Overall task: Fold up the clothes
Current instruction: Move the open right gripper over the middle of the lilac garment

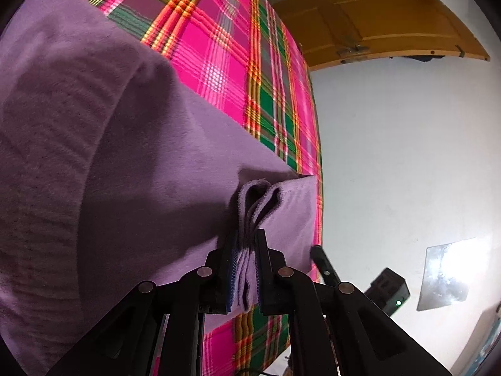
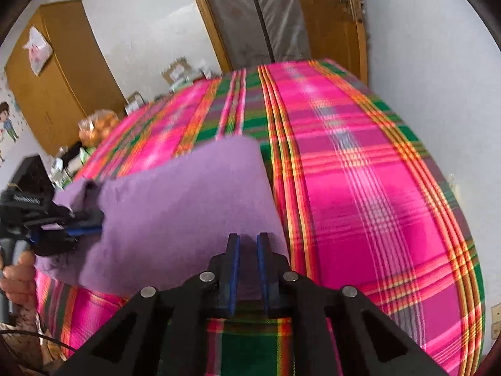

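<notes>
Left wrist view: my left gripper [image 1: 245, 244] is pinching the purple cloth's [image 1: 125, 156] bunched edge over the plaid bed [image 1: 219, 62]; my right gripper [image 2: 249, 244] is clamping its near edge. Mid-fold, I judge; next, carrying both edges across evenly.

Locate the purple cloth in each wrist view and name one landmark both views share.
Left wrist: purple cloth fills the left and centre, its bunched edge pinched in the left gripper.
Right wrist: it lies lower left of centre, between both grippers.
Shared landmark: the pink plaid bedcover.

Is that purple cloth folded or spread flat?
Folded: the purple cloth shows stacked layers at the edge pinched in the left gripper.
</notes>
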`<state>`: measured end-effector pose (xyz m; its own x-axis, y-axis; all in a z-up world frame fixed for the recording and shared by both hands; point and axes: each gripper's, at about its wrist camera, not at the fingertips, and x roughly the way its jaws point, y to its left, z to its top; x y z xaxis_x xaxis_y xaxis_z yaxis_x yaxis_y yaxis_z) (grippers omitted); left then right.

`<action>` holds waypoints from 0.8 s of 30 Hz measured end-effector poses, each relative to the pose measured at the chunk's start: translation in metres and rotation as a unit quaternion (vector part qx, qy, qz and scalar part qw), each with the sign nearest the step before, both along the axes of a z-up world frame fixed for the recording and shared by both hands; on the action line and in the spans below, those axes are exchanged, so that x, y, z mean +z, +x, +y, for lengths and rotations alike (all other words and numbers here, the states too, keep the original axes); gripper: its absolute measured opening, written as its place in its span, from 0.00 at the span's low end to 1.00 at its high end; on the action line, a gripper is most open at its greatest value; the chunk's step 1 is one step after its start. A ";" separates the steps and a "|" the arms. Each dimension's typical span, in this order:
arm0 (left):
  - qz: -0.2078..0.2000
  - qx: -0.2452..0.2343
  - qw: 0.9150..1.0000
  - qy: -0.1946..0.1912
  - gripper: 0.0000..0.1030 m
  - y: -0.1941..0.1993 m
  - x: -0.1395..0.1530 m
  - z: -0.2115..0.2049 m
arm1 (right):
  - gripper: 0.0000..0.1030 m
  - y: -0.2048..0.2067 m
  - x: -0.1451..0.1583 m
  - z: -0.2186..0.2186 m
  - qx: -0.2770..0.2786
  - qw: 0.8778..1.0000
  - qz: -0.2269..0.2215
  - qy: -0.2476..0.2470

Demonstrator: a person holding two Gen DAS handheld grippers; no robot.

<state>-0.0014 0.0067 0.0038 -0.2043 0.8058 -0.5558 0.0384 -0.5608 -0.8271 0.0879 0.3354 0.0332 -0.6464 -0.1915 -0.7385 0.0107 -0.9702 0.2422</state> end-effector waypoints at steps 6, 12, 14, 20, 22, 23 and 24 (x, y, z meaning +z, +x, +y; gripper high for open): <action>0.015 0.013 1.000 -0.022 0.08 0.000 0.009 -0.003 | 0.12 -0.010 0.018 -0.004 0.007 1.000 0.015 0.001; 0.032 0.010 0.999 -0.034 0.09 -0.003 0.016 -0.001 | 0.12 -0.046 0.012 -0.002 -0.003 1.000 0.008 -0.014; 0.046 0.002 0.998 -0.041 0.09 -0.008 0.021 0.008 | 0.12 -0.050 0.007 -0.002 -0.002 1.000 0.000 -0.013; 0.057 -0.009 0.997 -0.043 0.09 -0.016 0.028 0.019 | 0.12 -0.053 0.014 -0.006 0.001 1.000 0.011 0.001; 0.063 -0.008 0.997 -0.048 0.09 -0.015 0.030 0.016 | 0.12 -0.059 0.015 -0.008 0.001 1.000 0.014 0.011; 0.068 -0.007 0.996 -0.048 0.09 -0.003 0.031 0.005 | 0.12 -0.063 0.016 -0.009 0.000 1.000 0.015 0.015; 0.074 -0.006 0.996 -0.049 0.09 0.007 0.033 -0.005 | 0.12 -0.069 0.010 -0.009 0.000 1.000 0.004 0.015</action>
<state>0.0053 0.0015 0.0366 -0.2803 0.7515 -0.5972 -0.0864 -0.6394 -0.7640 0.0193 0.3259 0.0435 -0.6525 -0.1694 -0.7386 0.0120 -0.9769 0.2135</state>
